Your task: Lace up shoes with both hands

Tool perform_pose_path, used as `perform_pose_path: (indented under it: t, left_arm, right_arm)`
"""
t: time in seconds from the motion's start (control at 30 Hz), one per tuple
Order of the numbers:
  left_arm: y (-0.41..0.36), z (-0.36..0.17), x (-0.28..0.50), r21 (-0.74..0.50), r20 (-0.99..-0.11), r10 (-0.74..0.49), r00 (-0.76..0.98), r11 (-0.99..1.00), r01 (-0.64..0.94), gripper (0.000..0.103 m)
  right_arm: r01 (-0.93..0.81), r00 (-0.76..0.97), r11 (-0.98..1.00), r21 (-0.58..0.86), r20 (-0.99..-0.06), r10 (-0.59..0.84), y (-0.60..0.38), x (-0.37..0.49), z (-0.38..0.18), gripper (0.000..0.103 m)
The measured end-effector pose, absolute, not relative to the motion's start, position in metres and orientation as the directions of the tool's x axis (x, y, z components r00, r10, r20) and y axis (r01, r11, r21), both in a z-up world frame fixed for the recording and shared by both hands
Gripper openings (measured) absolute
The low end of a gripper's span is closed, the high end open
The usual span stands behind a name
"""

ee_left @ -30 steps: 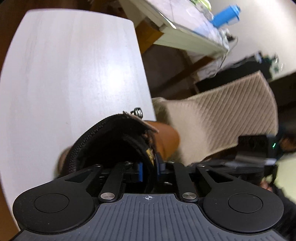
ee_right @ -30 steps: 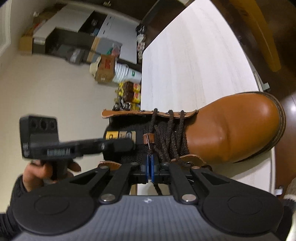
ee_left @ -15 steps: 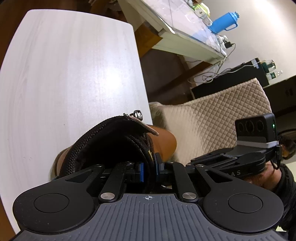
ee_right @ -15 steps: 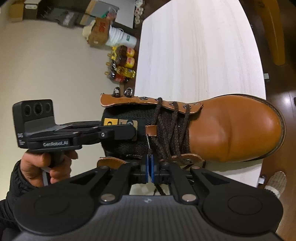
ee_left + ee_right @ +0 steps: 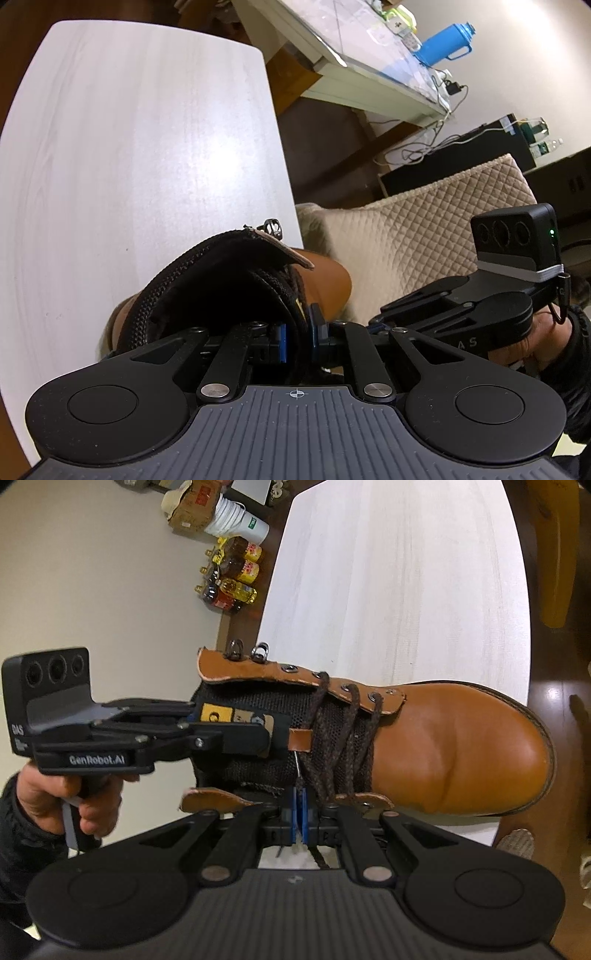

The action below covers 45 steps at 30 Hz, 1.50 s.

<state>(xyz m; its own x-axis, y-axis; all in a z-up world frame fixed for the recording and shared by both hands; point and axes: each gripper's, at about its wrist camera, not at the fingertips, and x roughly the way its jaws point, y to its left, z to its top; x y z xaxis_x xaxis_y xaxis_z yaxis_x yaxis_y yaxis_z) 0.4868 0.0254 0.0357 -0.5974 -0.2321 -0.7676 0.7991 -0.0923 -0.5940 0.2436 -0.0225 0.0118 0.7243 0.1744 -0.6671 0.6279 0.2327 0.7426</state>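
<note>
Now we see one tan leather boot [image 5: 454,753] lying on its side on the white table [image 5: 399,576], its dark brown lace [image 5: 343,738] crossing three times over black mesh. We hold two grippers: the left gripper [image 5: 298,334] is clamped on the boot's tongue [image 5: 236,720], while the right gripper [image 5: 300,805] has its pads pinched together on the lace's tip.

One boot [image 5: 443,746], one white table [image 5: 388,590], two grippers, one blue jug [image 5: 441,38], one white bucket [image 5: 240,526].
</note>
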Motion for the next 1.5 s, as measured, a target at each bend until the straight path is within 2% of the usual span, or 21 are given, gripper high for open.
perform_pose_path:
  t: [0.2,0.53,0.8,0.9,0.97,1.0,1.2,1.3,1.4,1.5]
  left_arm:
    - [0.024,0.038,0.482,-0.566,-0.787,-0.213,-0.580,-0.128,0.815,0.010]
    - [0.022,0.036,0.485,-0.565,-0.790,-0.199,-0.580,-0.132,0.815,0.009]
    - [0.024,0.034,0.487,-0.578,-0.782,-0.198,-0.590,-0.121,0.807,0.010]
    - [0.024,0.034,0.487,-0.577,-0.783,-0.197,-0.590,-0.127,0.807,0.010]
    - [0.024,0.034,0.485,-0.572,-0.784,-0.195,-0.589,-0.139,0.808,0.009]
    - [0.025,0.034,0.485,-0.570,-0.785,-0.194,-0.588,-0.141,0.809,0.009]
    - [0.025,0.033,0.485,-0.564,-0.790,-0.191,-0.583,-0.147,0.812,0.009]
    - [0.026,0.033,0.485,-0.568,-0.785,-0.196,-0.587,-0.148,0.809,0.009]
    - [0.025,0.030,0.484,-0.572,-0.782,-0.201,-0.590,-0.142,0.807,0.009]
    - [0.025,0.028,0.480,-0.573,-0.774,-0.219,-0.594,-0.156,0.805,0.010]
  right_arm:
    - [0.583,0.793,0.164,0.796,-0.602,0.099,-0.018,0.242,0.004,0.004]
    - [0.633,0.771,0.172,0.755,-0.636,-0.046,-0.005,0.237,0.003,0.004]
    - [0.608,0.787,0.165,0.777,-0.617,0.008,-0.004,0.236,0.000,0.016]
    - [0.623,0.770,0.191,0.759,-0.638,0.024,-0.007,0.239,0.003,0.015]
    - [0.630,0.761,0.208,0.748,-0.648,0.025,-0.006,0.240,0.005,0.004]
    - [0.636,0.755,0.219,0.740,-0.655,0.023,-0.007,0.243,0.005,0.003]
    - [0.632,0.766,0.212,0.745,-0.642,-0.026,-0.005,0.242,0.006,0.004]
    - [0.629,0.768,0.216,0.747,-0.640,-0.022,-0.003,0.234,0.013,0.013]
    - [0.626,0.769,0.226,0.746,-0.639,-0.023,-0.002,0.226,0.020,0.015]
    - [0.630,0.772,0.229,0.742,-0.630,-0.083,-0.005,0.216,0.026,0.014]
